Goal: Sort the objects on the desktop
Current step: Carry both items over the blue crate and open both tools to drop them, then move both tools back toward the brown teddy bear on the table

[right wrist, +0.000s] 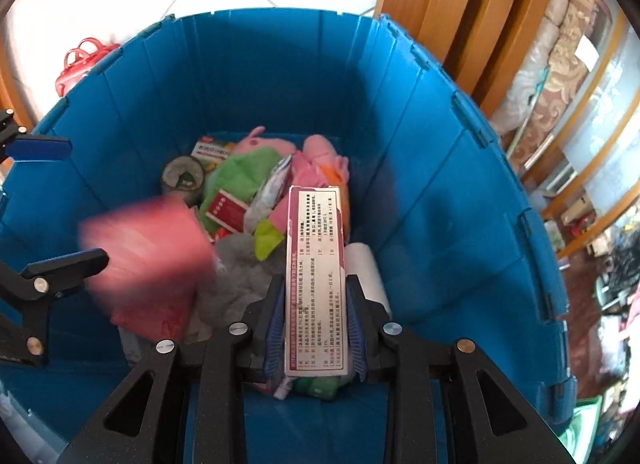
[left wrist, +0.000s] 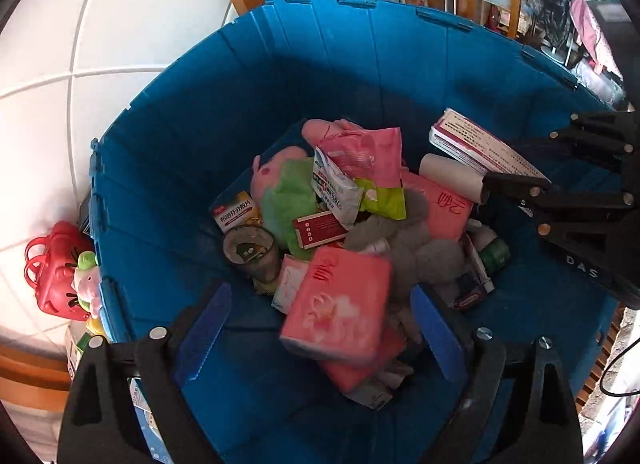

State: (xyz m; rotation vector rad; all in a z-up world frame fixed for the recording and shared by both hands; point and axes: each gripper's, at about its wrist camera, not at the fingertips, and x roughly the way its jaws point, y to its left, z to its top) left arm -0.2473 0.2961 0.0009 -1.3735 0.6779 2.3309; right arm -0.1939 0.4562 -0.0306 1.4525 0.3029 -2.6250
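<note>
Over bin: deep blue plastic crate (left wrist: 280, 76), pile at 6 o'clock.
Right tongs (right wrist: 314, 324): clamped on long white-and-maroon printed carton (right wrist: 316, 264).
Left tongs (left wrist: 320, 328): spread wide, pink tissue pack (left wrist: 340, 300) blurred beneath.
Risk: carton may snag the pile, tilting out crooked.

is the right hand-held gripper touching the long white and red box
Touching. The right wrist view shows the long box clamped between both pads of the right hand-held gripper, no gap on either side.
</note>
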